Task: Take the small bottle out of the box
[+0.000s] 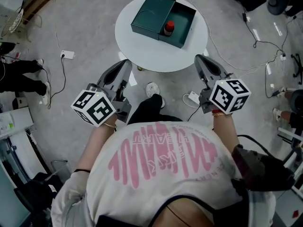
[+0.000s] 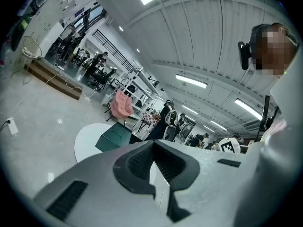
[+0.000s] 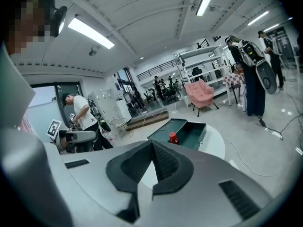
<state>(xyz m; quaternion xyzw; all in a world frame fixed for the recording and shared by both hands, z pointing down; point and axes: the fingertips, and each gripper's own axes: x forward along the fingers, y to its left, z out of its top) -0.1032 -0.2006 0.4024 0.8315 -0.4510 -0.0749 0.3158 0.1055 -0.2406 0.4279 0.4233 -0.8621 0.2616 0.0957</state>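
Small bottle (image 1: 169,28): upright inside the box (image 1: 185,22), in the open compartment, against the compartment's left edge. It has a red cap and a dark body. Nothing touches the small bottle.

Box: dark green and rectangular, set at an angle on the round white worktop (image 1: 142,48). A flat green panel (image 1: 151,12) takes up the box's left half. I cannot tell whether it is a slid-back lid or a fixed cover.

Left hand-held gripper (image 1: 125,64): jaws pressed together at the tips, with nothing between them. It is on the person's side of the box and to the box's left, well apart from it, just off the worktop's rim over the floor (image 1: 85,27). In the left gripper view the box shows beyond the jaw tips, a little to their left.

Right hand-held gripper (image 1: 201,59): jaws pressed together and empty. It is on the person's side of the box and to the box's right, also well apart from it. In the right gripper view the box and the red cap sit just above the jaw tips.

Surroundings, taken from the box:
- Cables (image 1: 265,44) trail over the grey floor to its right.
- A white socket block (image 1: 67,55) lies on the floor to its left.
- A pink armchair (image 3: 201,92) stands beyond it in the right gripper view.
- People stand further back.
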